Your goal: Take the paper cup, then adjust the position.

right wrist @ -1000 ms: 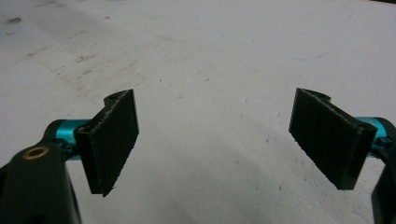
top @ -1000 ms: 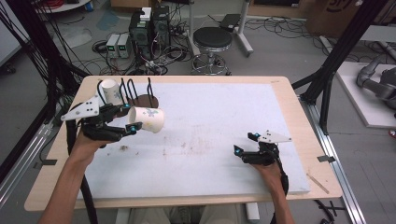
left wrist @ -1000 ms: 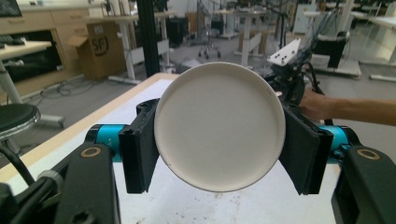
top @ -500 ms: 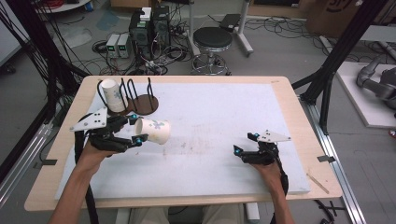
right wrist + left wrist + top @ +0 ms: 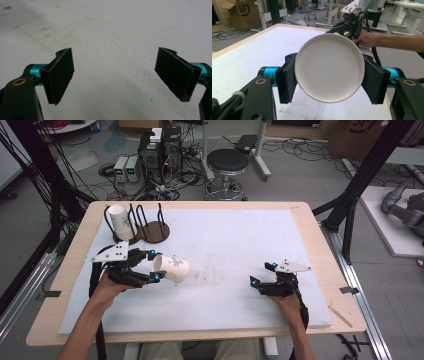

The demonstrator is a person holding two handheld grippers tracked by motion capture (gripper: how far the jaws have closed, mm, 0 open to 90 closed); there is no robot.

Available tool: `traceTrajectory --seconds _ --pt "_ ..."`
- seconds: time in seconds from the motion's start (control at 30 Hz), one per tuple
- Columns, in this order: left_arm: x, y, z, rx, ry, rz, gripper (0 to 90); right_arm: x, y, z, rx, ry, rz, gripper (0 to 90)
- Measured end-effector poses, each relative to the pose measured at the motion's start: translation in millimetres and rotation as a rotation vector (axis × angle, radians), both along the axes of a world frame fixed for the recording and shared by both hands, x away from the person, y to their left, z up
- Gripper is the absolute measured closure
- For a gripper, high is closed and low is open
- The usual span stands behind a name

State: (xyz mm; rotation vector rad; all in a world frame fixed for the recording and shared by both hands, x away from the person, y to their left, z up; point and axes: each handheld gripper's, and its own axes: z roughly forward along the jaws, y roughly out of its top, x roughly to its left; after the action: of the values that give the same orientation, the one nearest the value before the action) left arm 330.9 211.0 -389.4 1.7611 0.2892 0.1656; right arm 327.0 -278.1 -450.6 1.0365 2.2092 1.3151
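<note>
High view showed a light wooden table (image 5: 310, 220) topped with a white rectangular mat (image 5: 235, 245), seen from above the person's side. At about 9 o'clock on the mat, the left gripper (image 5: 156, 266) was clamped on a white paper cup with a faint blue print (image 5: 172, 268). The cup lay on its side, its base toward the gripper and its open mouth pointing toward 3 o'clock, held just above the mat. At about 11 o'clock, near the far left corner, stood a dark round wooden stand with 3 black wire loops (image 5: 155, 227). A second white paper cup (image 5: 120, 221) sat upside down and tilted over the leftmost loop. The 2 cups were near each other but not touching.

At about 4 o'clock on the mat, the right gripper (image 5: 262, 274) rested low on the mat, held by the person's right hand (image 5: 285, 302), well apart from the cups.

Left gripper view looked straight at the held cup's round white base (image 5: 329, 67), with 1 black pad (image 5: 287, 80) pressed against each side of the cup. Beyond it, the other gripper and the person's forearm lay on the mat.

Right gripper view showed 2 black pads (image 5: 61, 72) standing wide apart over bare, lightly scuffed white mat (image 5: 112, 37), with nothing between them.
</note>
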Motion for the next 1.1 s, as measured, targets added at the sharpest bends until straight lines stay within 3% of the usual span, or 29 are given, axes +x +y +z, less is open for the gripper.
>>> traceTrajectory --seconds 0.3,0.83,1.1 --pt "3.3 1.7 -0.7 -0.018 0.0 0.008 36.0 -2.0 0.2 0.0 -0.005 -0.025 0.002 16.1" --pt "3.1 1.3 -0.9 -0.006 0.001 0.011 36.0 -0.7 -1.3 0.4 0.01 -0.007 0.002 16.1" --pt "3.2 2.7 -0.3 -0.022 0.002 0.006 36.0 -2.5 -1.5 13.9 0.054 -0.03 0.068 16.2"
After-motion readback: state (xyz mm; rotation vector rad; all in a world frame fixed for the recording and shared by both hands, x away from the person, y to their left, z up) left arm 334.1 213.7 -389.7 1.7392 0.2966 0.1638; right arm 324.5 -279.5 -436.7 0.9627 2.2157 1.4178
